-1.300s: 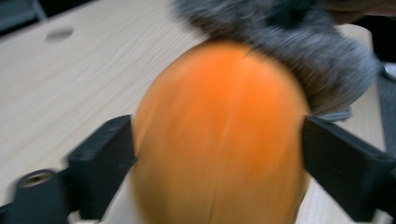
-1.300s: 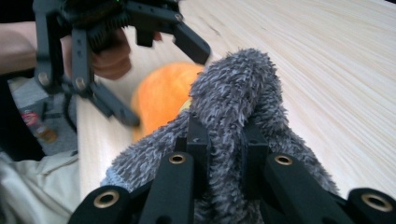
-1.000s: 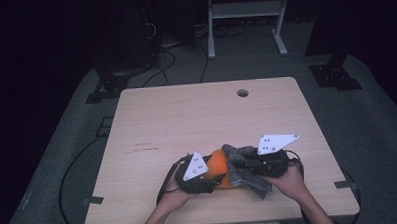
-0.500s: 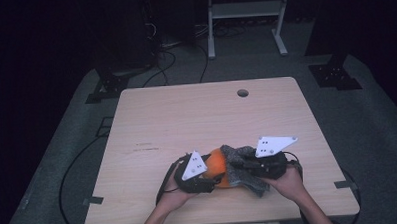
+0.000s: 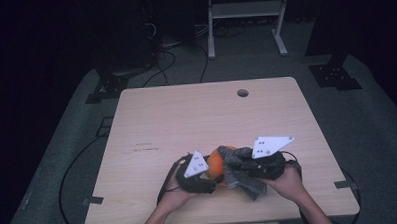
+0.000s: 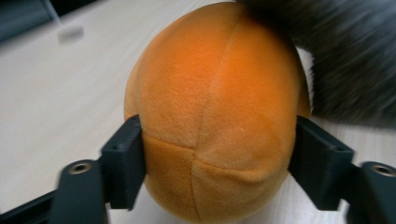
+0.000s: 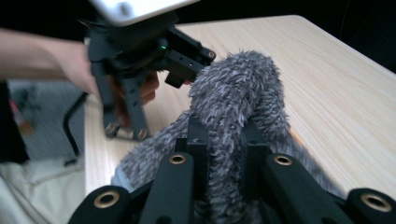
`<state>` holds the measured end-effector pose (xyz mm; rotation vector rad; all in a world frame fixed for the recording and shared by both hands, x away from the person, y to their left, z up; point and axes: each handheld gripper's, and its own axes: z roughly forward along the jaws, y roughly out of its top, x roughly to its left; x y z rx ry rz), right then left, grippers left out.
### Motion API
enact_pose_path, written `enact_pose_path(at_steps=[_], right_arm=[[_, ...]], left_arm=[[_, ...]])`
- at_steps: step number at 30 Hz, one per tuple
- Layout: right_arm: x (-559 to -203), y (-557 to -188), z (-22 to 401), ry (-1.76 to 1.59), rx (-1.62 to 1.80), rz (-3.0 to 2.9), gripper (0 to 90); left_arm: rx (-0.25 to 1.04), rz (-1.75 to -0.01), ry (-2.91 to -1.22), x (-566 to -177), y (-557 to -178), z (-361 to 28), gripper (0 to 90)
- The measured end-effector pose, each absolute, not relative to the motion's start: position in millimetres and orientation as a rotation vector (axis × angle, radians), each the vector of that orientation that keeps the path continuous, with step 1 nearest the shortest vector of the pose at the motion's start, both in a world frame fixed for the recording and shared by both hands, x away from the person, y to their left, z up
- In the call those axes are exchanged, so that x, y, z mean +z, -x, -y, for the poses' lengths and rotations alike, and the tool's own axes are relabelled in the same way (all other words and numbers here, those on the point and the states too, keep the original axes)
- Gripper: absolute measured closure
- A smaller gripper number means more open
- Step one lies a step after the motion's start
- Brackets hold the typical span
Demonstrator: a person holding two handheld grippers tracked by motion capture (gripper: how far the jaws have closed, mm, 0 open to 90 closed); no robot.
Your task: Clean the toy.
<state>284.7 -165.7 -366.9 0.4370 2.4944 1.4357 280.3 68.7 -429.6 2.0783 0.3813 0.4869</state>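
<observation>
My right gripper (image 7: 219, 140) is clamped tight on the grey fuzzy cloth (image 7: 233, 93), my left gripper's (image 6: 217, 154) jaws, just opening, flank the orange plush ball (image 6: 210, 107) at the table's (image 5: 186, 117) near edge.

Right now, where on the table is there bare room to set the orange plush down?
The table lies bare from the far edge and its cable hole toward the near edge, and at both sides. It is crowded only near-centre, around the orange plush, grey fuzzy cloth and both tongs.
</observation>
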Motion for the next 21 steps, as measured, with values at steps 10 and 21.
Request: enact_pose_path(at_steps=[10,21], right_arm=[[-374,-285,165,-0.42,1.326,-2.602,78.3],[-370,-290,176,-0.466,1.325,-2.551,78.6]], left_arm=[[0.307,-0.457,-1.977,-426,-288,-77,29.2],[0.351,-0.382,-2.01,-426,-281,-75,30.5]])
